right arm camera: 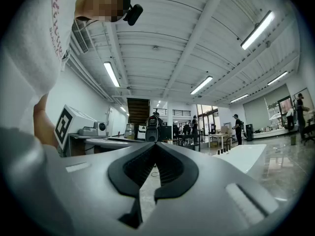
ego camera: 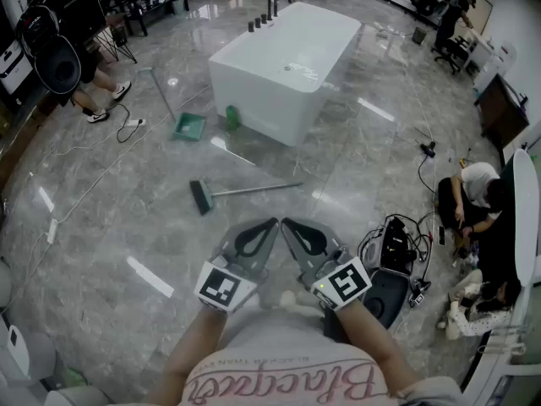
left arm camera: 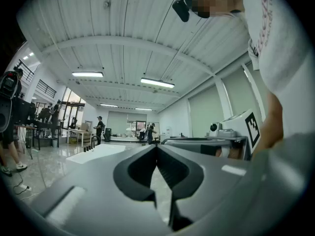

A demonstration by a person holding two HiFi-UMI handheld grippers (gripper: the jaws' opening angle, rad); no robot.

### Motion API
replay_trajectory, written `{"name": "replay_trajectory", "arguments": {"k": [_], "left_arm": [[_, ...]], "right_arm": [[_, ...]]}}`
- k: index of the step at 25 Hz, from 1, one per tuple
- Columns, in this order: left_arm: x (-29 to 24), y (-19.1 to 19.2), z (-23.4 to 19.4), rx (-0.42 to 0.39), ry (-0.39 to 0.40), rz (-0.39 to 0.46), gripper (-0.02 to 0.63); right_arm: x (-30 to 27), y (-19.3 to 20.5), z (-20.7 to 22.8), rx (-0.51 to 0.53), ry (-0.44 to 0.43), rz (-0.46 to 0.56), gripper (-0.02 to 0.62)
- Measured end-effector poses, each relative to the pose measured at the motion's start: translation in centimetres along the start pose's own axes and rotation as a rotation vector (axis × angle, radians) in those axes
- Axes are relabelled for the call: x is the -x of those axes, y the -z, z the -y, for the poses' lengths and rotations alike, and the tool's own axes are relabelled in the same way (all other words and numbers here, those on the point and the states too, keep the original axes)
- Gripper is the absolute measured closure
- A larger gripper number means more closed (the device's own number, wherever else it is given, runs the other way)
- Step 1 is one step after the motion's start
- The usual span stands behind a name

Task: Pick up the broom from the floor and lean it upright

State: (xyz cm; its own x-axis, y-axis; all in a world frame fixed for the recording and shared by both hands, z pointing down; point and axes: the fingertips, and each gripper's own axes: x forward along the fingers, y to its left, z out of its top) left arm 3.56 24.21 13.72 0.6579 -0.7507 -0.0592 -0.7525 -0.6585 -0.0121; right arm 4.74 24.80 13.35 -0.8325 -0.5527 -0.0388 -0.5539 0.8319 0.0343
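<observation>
Marble floor bears the broom flat near the bathtub. Left claw and right claw, farther from it, are closed and empty.

The only wording I can make out is on my own shirt. It is a large pink script, upside down in the head view, that starts "Blac"; I can't vouch for the rest. The small capitals beside it are too fine to read. The left cube and the right cube on my tongs carry black-and-white square markers, with no letters or digits.
</observation>
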Motion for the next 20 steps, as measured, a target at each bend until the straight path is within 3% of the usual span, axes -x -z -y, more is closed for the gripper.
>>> {"name": "replay_trajectory", "arguments": {"k": [13,20], "left_arm": [[-0.5,0.0,0.2,0.011,-0.003,-0.001,0.607],[-2.2,1.4,-0.3,0.052,-0.067,-0.027,0.607]], "right_arm": [[0.2,0.2,0.6,-0.020,0.008,0.001,0.595],[1.6,1.2,2.6,-0.023,0.002,-0.047,0.594]]}}
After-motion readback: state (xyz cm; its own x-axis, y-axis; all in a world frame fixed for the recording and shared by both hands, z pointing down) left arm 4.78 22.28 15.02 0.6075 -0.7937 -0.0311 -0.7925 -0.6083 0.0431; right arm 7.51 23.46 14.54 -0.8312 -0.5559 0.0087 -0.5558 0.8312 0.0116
